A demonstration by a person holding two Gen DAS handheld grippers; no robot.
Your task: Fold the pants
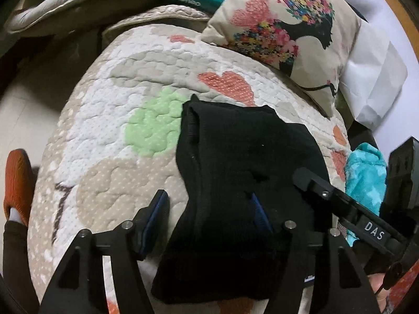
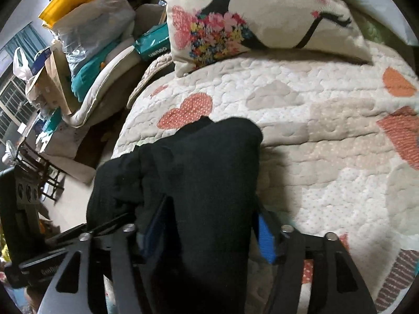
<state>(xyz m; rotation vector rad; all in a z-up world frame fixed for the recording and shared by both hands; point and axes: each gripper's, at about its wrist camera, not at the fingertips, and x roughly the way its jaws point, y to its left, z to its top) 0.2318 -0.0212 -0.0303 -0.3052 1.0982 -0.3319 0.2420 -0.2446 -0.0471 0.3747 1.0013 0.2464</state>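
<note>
The pants (image 1: 235, 162) were plain black; the quilt (image 1: 104, 120) was cream with coral hearts and a pale green patch; the cushion (image 1: 282, 26), at twelve o'clock, showed multicoloured flowers; the fingers (image 2: 265, 235) carried blue pads.

Soft, even indoor light on both views, no hard glare. Strong fisheye bending toward the edges, with dark vignetted corners. Black pants (image 1: 235, 162) nearly featureless — folds lost in the dark. Faint shadow on the quilt (image 2: 327, 120) just right of the pants in the right wrist view. Daylight from a window (image 2: 13, 96) at far left. Slight motion blur on the pillow (image 2: 262, 13) at the top, and softness at the rims.
</note>
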